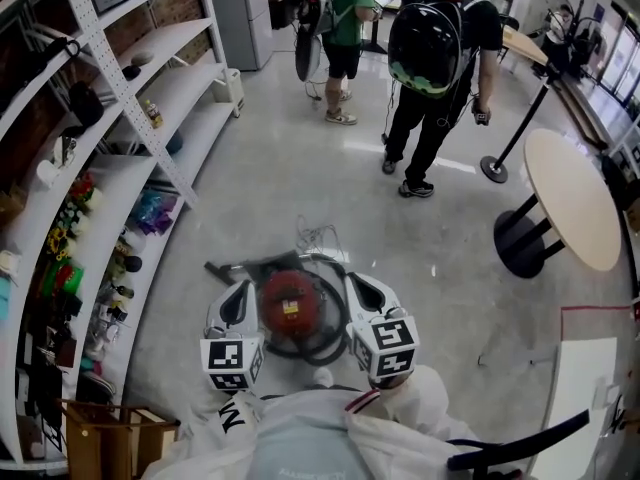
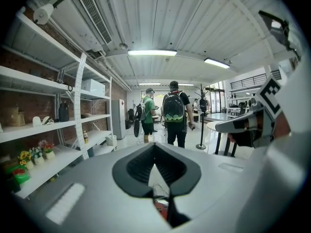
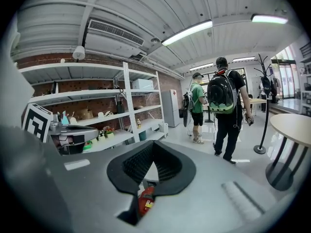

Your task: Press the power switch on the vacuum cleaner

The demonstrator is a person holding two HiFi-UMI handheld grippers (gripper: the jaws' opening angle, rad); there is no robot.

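A round red vacuum cleaner with a black hose looped round it stands on the floor right below me. My left gripper hangs over its left side and my right gripper over its right side, both above it and apart from it. In the left gripper view the jaws of that gripper meet at the tips with nothing held, and a sliver of the red vacuum cleaner shows through the slit. In the right gripper view my right gripper looks the same, with the vacuum cleaner below. No switch is discernible.
White shelving with small items runs along the left. Two people with backpacks stand ahead. A round table and a stanchion are at the right. A loose cord lies beyond the vacuum. A wooden crate sits at my left.
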